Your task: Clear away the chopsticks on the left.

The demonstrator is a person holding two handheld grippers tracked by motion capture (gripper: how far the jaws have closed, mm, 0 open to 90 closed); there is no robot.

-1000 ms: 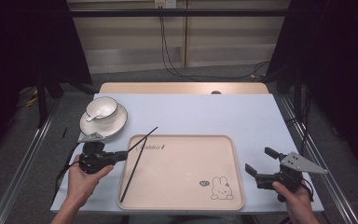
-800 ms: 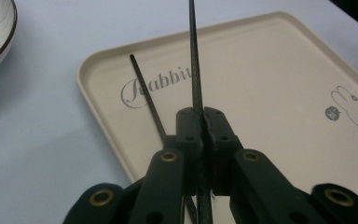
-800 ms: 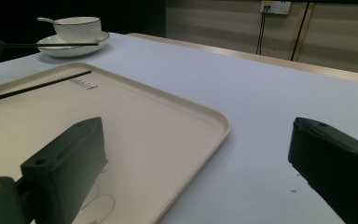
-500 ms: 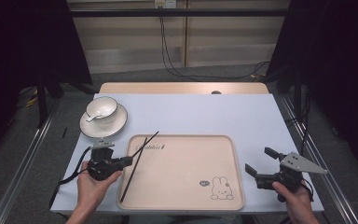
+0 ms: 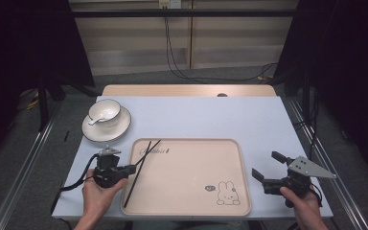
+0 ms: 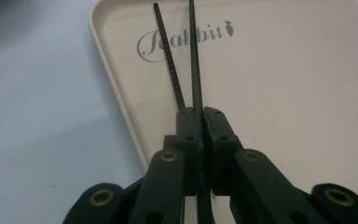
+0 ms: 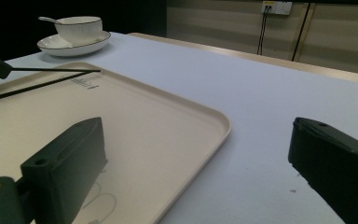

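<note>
My left gripper (image 5: 130, 168) is at the tray's left edge, shut on a pair of black chopsticks (image 5: 142, 166). In the left gripper view the sticks (image 6: 194, 70) run from the closed jaws out over the beige tray (image 6: 284, 93) toward its "Rabbit" print, splaying slightly. The tray (image 5: 191, 177) lies at the table's front centre. My right gripper (image 5: 269, 166) hovers open just off the tray's right edge, nothing between its jaws. In the right gripper view (image 7: 198, 135) the tray's corner (image 7: 144, 126) sits between the jaws, and the chopsticks (image 7: 51, 70) show at far left.
A white bowl (image 5: 104, 111) with a spoon stands on a saucer (image 5: 120, 129) at the back left, also seen as the bowl (image 7: 78, 28) far off. A light-blue cloth (image 5: 211, 115) covers the table; its wooden back edge (image 5: 187, 90) lies beyond.
My left gripper has shifted slightly right and toward the person with the chopsticks, bringing them further over the tray. The right gripper has not moved.
</note>
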